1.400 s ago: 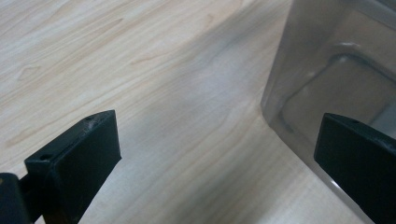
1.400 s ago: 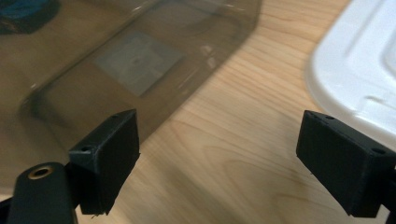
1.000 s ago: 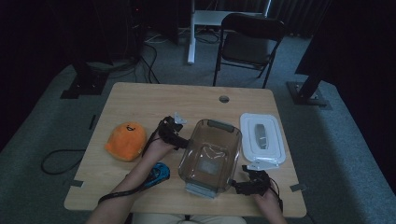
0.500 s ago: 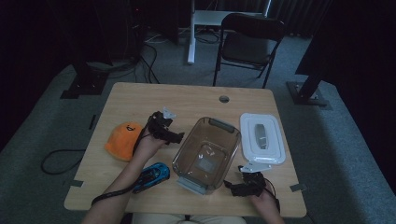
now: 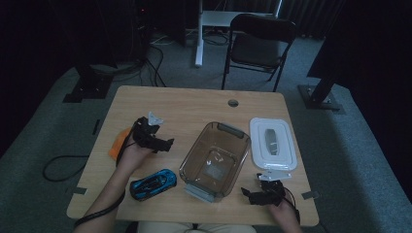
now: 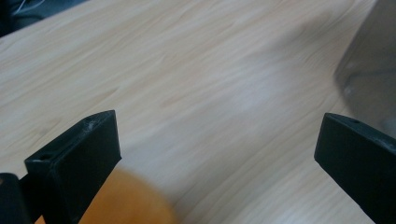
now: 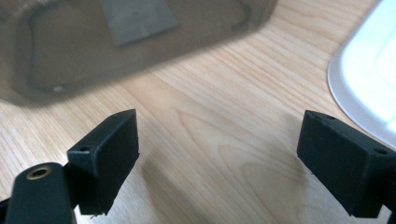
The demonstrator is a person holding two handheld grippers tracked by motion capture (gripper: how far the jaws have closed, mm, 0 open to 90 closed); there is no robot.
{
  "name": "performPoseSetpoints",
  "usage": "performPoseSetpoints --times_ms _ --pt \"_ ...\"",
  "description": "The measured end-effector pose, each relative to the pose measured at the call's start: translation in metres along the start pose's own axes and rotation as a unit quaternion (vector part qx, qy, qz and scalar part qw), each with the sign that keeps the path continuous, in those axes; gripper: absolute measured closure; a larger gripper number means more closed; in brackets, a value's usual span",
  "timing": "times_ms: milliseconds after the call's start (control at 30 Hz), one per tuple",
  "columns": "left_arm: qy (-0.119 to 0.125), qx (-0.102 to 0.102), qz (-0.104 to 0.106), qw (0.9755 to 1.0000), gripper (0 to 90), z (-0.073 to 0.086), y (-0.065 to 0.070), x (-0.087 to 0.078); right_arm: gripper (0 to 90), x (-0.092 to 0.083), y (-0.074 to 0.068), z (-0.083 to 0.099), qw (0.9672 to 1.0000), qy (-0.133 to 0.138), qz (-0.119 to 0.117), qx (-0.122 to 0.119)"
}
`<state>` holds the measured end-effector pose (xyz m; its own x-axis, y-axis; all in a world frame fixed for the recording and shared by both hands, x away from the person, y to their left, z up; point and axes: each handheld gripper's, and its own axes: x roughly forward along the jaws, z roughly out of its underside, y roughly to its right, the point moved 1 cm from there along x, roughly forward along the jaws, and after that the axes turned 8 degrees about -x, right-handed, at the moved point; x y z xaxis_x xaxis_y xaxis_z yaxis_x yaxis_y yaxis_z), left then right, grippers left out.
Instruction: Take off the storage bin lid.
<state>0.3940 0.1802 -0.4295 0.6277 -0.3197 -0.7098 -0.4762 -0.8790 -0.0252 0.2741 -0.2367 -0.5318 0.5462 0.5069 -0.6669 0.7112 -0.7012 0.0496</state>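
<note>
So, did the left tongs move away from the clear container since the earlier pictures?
Yes. The left tongs moved left, away from the clear container and toward the orange toy, leaving the blue toy car uncovered.

Both grippers are black: the left gripper (image 5: 154,135) carries a pale grey three-cornered plate, the right gripper (image 5: 262,194) likewise; blocky jaws show small screw holes, black cables trail.

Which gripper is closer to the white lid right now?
Right. The right gripper sits just below the white lid; the left gripper is across the clear container.
</note>
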Motion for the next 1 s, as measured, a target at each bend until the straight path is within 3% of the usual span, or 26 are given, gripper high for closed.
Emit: performPoseSetpoints --times_ms 167,367,500,767,1000 --pt "0.011 -0.011 -0.007 0.9999 1.0 0.008 -0.014 -0.015 12.5 -0.002 0.001 0.004 0.9999 -0.004 0.006 -0.008" --pt "-0.008 -0.02 -0.037 0.9991 1.0 0.019 -0.028 -0.03 12.6 -0.005 0.004 0.008 0.9998 -0.013 0.016 -0.007" --pt "-0.008 -0.034 -0.042 0.9985 1.0 0.028 -0.036 -0.037 12.6 -0.008 0.006 0.011 0.9998 -0.012 0.018 0.001" --pt "-0.02 -0.069 -0.054 0.9959 1.0 0.051 -0.055 -0.037 12.7 -0.009 0.008 0.012 0.9997 -0.013 0.021 0.004" --pt "-0.042 -0.09 -0.063 0.9931 1.1 0.063 -0.066 -0.024 12.5 -0.009 0.008 0.013 0.9993 -0.02 0.031 -0.004"
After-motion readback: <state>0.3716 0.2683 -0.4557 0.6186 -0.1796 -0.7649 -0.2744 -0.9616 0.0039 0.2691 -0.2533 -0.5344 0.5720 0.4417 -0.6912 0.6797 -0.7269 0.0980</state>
